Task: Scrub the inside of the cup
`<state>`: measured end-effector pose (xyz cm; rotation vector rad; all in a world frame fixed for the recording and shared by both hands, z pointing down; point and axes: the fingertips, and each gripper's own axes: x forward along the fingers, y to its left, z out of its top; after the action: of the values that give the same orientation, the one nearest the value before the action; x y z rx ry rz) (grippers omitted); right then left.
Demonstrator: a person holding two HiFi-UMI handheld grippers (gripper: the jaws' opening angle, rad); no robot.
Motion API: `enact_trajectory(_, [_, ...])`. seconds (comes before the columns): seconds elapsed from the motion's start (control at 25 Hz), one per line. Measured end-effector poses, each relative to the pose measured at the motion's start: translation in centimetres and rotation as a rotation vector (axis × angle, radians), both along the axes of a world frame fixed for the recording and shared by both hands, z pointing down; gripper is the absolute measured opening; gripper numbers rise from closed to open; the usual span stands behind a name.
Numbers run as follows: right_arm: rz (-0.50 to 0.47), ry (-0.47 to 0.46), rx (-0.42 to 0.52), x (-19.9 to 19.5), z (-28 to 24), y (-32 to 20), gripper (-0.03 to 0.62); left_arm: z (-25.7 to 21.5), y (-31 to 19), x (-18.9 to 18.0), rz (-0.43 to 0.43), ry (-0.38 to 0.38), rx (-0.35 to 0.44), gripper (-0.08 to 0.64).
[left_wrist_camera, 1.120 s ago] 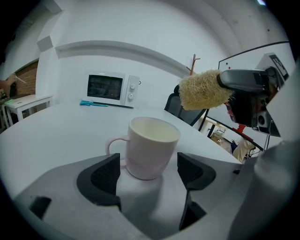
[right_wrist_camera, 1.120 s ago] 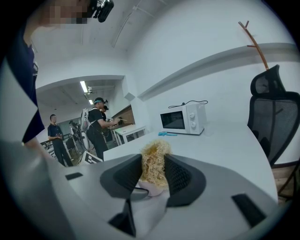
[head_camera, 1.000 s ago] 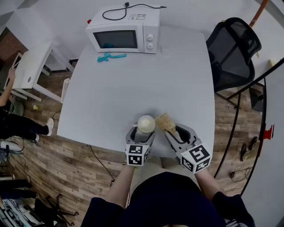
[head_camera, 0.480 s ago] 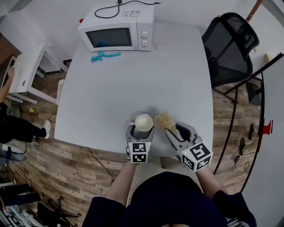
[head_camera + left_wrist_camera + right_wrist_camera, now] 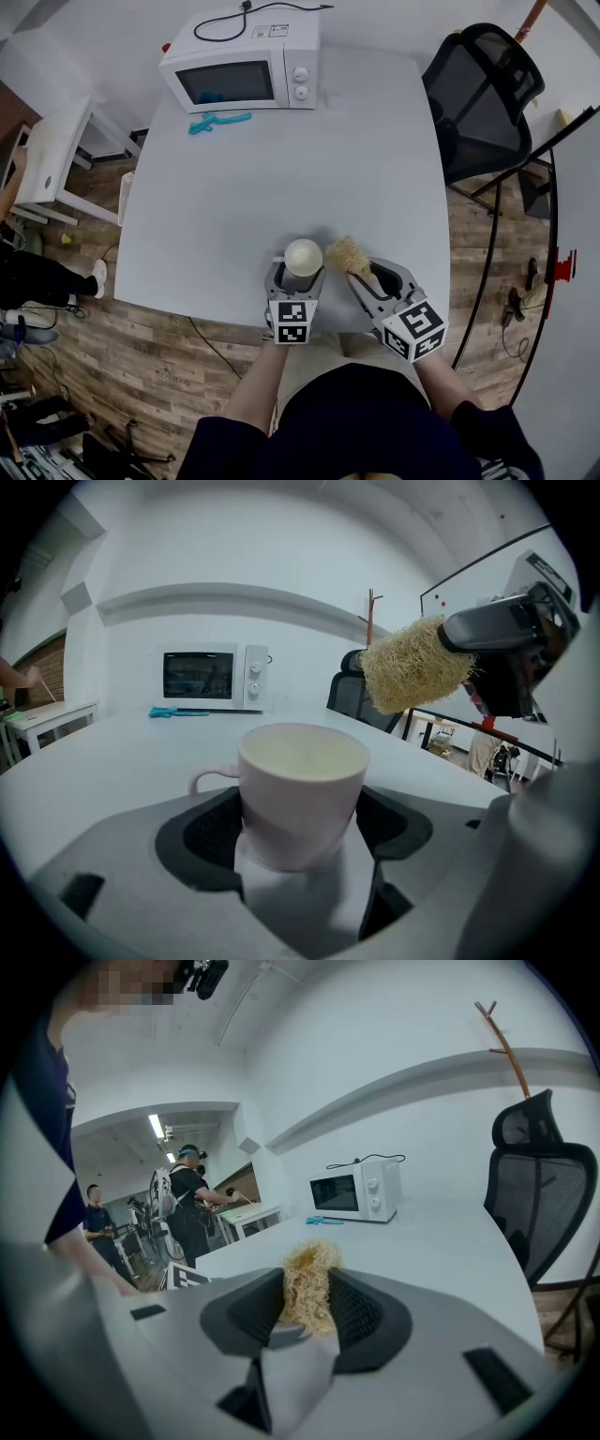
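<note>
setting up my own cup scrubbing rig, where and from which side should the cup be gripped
Grip the cup low on its round body, coming in level from the person's side, as the left gripper does now. The handle sticks out to the left, and the upright cup's open mouth is left free for the scrubber in the right gripper.

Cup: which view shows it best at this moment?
The left gripper view: the cup fills the centre, held in the left gripper, with rim, wall and handle clear. The head view shows it small, from above, mostly the rim. The right gripper view does not show it.
</note>
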<state>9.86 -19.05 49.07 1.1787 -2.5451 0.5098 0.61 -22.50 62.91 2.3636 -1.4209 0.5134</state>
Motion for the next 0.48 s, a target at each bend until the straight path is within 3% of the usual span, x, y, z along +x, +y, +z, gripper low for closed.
enact_trajectory(0.48, [-0.022,0.000,0.014,-0.3,-0.2,0.1,0.152,-1.8,0.7,0.0,0.034,-0.006,0.057,0.376])
